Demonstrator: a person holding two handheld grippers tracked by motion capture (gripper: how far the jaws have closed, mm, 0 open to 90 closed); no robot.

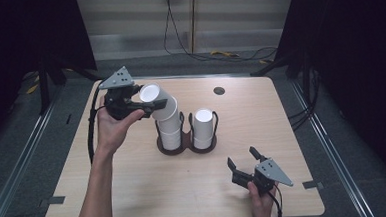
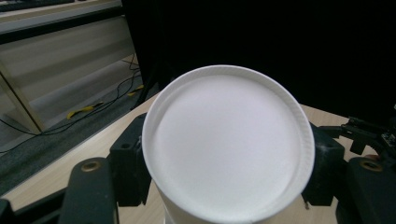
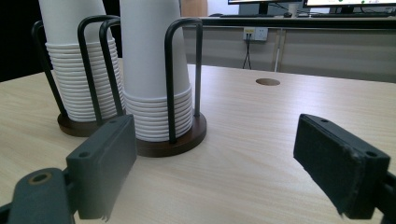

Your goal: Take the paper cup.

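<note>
Left claw point(image 1: 148, 107) clamped on tilted white cup point(image 1: 156, 101) atop left stack point(image 1: 170, 132), right claw point(image 1: 244, 165) wide open, empty, low over bench point(image 1: 135, 186), near cup holder point(image 1: 185, 145)

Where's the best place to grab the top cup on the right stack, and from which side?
Grip the top cup across its upper wall, above the holder rails, coming level from the open right gripper side. It stands upside down, so the rim is buried; only the tapered wall is free.
</note>
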